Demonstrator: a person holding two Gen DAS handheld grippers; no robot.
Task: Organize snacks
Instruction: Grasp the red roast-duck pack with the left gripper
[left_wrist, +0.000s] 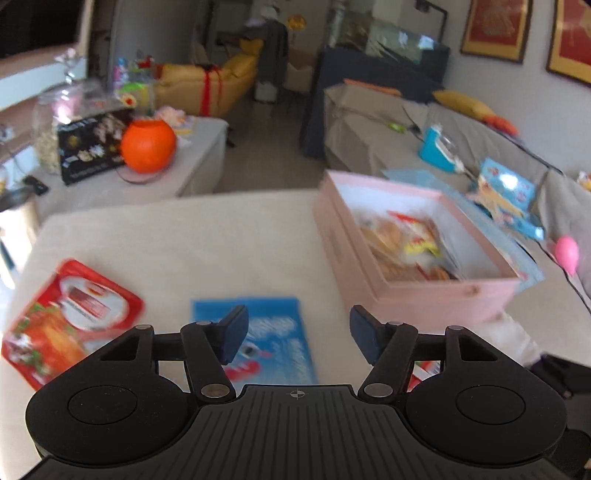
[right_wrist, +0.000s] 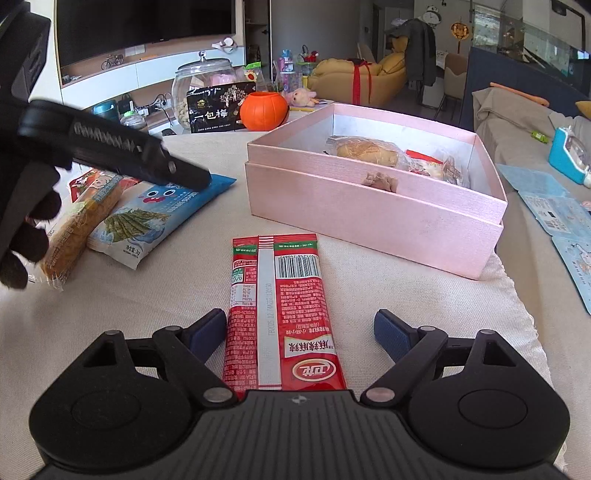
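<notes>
Both claws stand spread with nothing pinched. The right gripper (right_wrist: 300, 334) hangs low over the cloth-covered tabletop (right_wrist: 406, 295), its blue pads on either side of the near end of a long red foil snack packet (right_wrist: 286, 314), which lies flat with its printed back up near the tabletop's near edge; the left pad sits just beside the packet's edge, the right pad well clear. The left gripper (left_wrist: 297, 332) is empty, above a blue seaweed snack bag (left_wrist: 273, 332) near the left side of the tabletop; its view is smeared by motion. Beside that bag lies an orange-red snack pouch (left_wrist: 70, 321); in the right view a clear-wrapped yellow cake bar (right_wrist: 74, 236) rests partly on the blue bag. The open pink cardboard box (right_wrist: 373, 221) stands toward the far right corner and already holds a wrapped bun (right_wrist: 364, 151) and other packets. Risks, as judged: the red packet is flat and slick, so closing on it from above may skate the pads over the foil or bunch the cloth instead. Gripped only at the near end, the long packet may droop and catch the box's near wall. The left claw may nudge the cake bar off the blue bag. The two tools may collide over the box.
</notes>
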